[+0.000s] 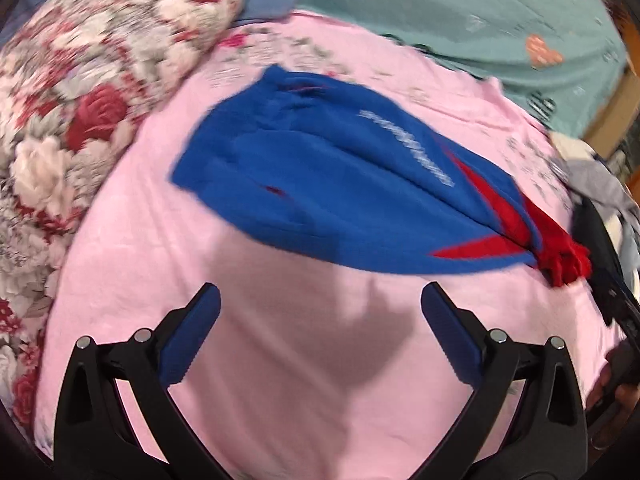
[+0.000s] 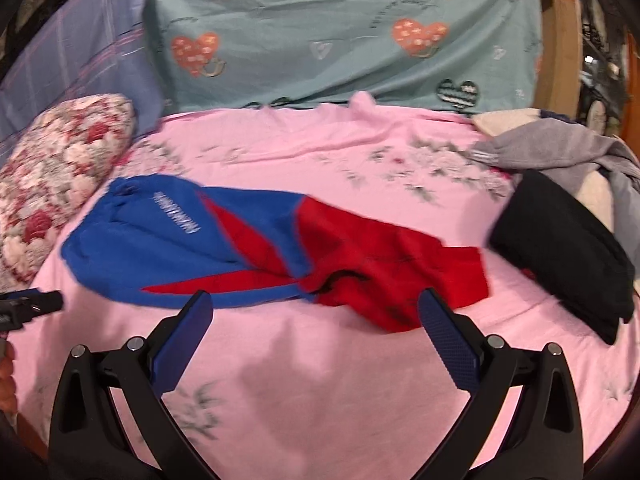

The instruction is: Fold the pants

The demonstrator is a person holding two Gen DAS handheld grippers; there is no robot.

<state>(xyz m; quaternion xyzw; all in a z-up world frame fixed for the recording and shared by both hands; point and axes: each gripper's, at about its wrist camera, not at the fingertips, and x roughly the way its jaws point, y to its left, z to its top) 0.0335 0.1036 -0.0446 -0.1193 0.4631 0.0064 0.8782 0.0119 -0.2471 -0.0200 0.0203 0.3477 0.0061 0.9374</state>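
Item: blue and red pants (image 2: 248, 248), lying flat on the pink bedsheet (image 2: 320, 380), waist toward nine o'clock and the red leg ends toward three o'clock in the right wrist view. We note the legs laid one over the other, with the red ends rumpled.

Left gripper (image 1: 320, 308): fingers spread wide, nothing between them, hovering over bare sheet just short of the pants' near edge. Right gripper (image 2: 316, 312): fingers likewise spread, empty, their tips overlapping the pants' near hem in the view; we cannot tell whether they touch the cloth.

Surroundings: a floral pillow (image 2: 52, 176) at nine o'clock, near the waist. A folded black garment (image 2: 560, 248) at three o'clock, just apart from the red ends. Behind it, a grey garment (image 2: 552, 148) in a loose pile. A teal heart-print cloth (image 2: 340, 32) at twelve o'clock, along the far edge of the bed.

Obscured: the pile's far side is cut off by the frame edge.

Writing: a white line of lettering runs along the blue thigh; blurred, probably a brand name, not legible to us.
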